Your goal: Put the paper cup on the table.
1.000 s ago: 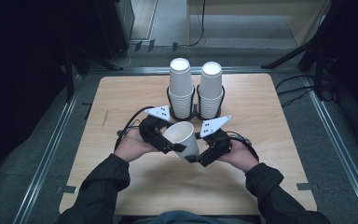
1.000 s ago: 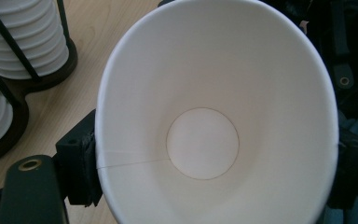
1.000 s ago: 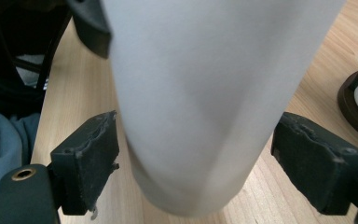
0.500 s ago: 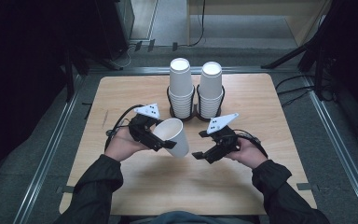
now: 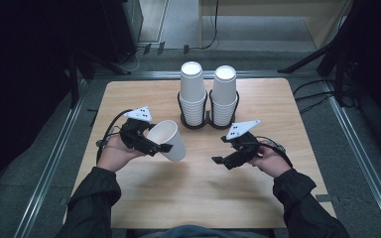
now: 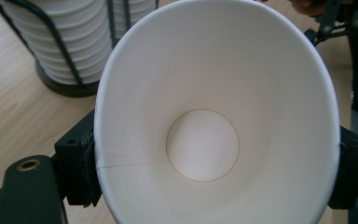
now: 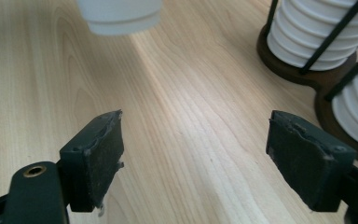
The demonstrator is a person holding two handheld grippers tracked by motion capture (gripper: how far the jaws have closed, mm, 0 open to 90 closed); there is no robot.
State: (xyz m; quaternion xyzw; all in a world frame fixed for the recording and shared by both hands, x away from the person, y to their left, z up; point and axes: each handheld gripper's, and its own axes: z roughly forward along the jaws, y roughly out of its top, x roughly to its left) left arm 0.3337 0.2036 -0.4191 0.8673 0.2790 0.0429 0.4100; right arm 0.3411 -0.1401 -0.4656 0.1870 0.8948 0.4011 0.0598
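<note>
The wooden table [image 5: 198, 193] carries a dark wire holder [image 5: 209, 122] at its far middle, with two tall stacks of white paper cups [image 5: 192, 94] standing in it. Near the table's left side, the left gripper [image 5: 151, 144] pinches a single white paper cup [image 5: 168, 140] across its rim, tilted on its side and lifted off the wood. The right gripper [image 5: 223, 161] hovers well apart to the right, its jaws spread with nothing between them, though they have just been closing a little.

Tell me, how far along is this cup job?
One paper cup is out of the stacks, gripped by the left gripper and tilted above the table. The right gripper is empty, jaws apart though just closing somewhat. Setting the cup down seems left.
</note>
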